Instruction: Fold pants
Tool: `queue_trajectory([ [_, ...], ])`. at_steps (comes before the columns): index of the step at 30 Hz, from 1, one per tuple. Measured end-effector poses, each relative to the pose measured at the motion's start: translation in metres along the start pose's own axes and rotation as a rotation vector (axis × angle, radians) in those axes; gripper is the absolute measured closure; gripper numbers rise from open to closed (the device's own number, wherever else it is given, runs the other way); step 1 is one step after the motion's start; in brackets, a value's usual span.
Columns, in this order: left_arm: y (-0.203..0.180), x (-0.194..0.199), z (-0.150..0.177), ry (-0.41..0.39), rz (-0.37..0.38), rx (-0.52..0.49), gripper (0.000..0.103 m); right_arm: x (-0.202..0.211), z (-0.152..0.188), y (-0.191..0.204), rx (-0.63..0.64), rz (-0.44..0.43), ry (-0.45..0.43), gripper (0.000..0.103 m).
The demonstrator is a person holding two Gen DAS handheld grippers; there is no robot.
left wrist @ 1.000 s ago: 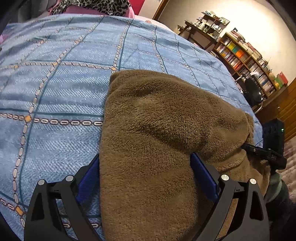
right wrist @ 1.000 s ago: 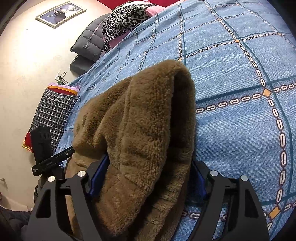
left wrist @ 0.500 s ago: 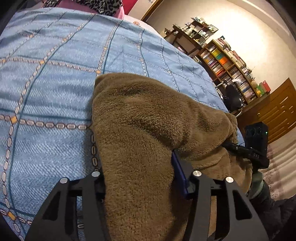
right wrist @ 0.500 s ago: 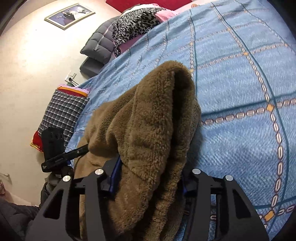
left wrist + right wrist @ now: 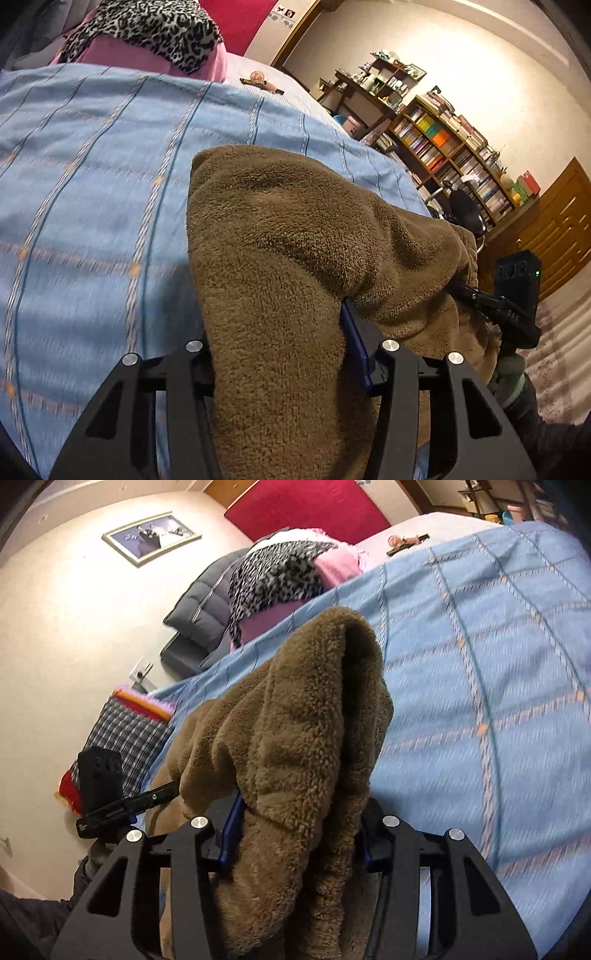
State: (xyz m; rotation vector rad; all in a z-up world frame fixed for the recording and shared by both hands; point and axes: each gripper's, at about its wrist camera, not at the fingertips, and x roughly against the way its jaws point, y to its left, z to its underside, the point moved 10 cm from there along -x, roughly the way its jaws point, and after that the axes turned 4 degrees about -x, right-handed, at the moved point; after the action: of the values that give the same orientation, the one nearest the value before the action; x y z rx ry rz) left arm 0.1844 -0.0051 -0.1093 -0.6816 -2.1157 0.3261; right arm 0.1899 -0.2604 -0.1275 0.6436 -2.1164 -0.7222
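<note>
The left wrist camera sits just behind its own tongs [image 5: 275, 354], very near the brown fleece pants [image 5: 295, 258], looking down and across the blue bed cover [image 5: 92, 184] toward the far bookshelves [image 5: 454, 155] at right; the right wrist camera sits likewise behind its tongs [image 5: 295, 834], facing across the same cover [image 5: 480, 664] toward the far wall with a framed picture [image 5: 151, 535] at left; the 2 views share the pants [image 5: 314, 720], the cover, the leopard-print cloth [image 5: 147, 26] [image 5: 277, 572], and each shows the other's tongs at its edge.
</note>
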Motion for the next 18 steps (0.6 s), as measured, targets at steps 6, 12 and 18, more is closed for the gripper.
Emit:
queue_trajectory([
  [6,0.002,-0.045,-0.057,-0.027,0.004,-0.007,0.053,-0.019,-0.063,-0.035,0.008,0.027,-0.037,0.054],
  [12,0.009,-0.092,-0.093,-0.033,0.004,0.002,0.053,-0.048,-0.111,-0.069,0.007,0.060,-0.040,0.054],
  [18,0.018,-0.136,-0.109,-0.017,0.009,0.018,0.053,-0.070,-0.132,-0.102,0.000,0.092,-0.026,0.054],
])
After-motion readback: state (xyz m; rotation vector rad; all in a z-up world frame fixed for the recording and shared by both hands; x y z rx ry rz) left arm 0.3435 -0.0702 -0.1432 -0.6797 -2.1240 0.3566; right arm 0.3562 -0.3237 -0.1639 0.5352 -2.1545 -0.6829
